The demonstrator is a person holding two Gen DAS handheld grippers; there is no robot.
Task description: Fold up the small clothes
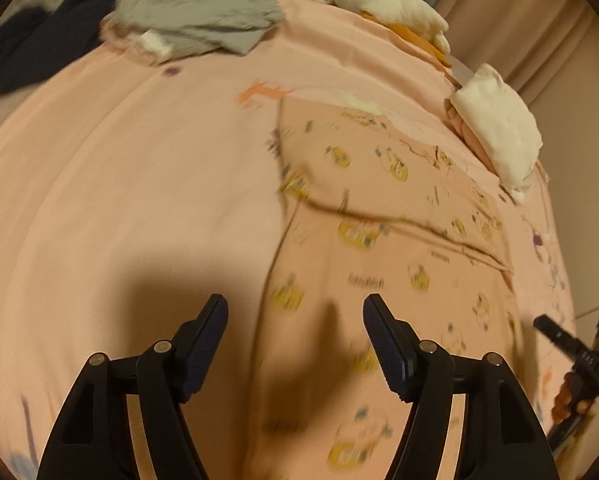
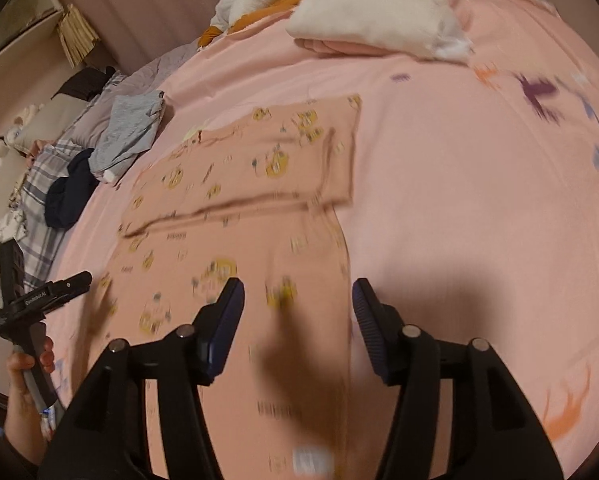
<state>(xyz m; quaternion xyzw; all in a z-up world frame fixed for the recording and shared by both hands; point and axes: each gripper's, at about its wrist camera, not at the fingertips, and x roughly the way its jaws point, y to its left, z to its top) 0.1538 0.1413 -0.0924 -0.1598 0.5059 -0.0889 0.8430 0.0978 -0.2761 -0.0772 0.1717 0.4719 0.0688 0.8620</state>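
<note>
Motion blur smears the small yellow prints on the peach garment [image 1: 379, 240], so what they depict cannot be told. The picture's near edge cuts the garment off in both wrist views. The dark garment [image 1: 39, 48] at the bed's far left corner is a shapeless blurred heap, and the white label [image 2: 313, 460] is unreadable

Pink bedsheet [image 1: 139, 184]; printed garment [image 1: 379, 208]; grey garment [image 1: 203, 16]; folded pile [image 1: 499, 128].
</note>
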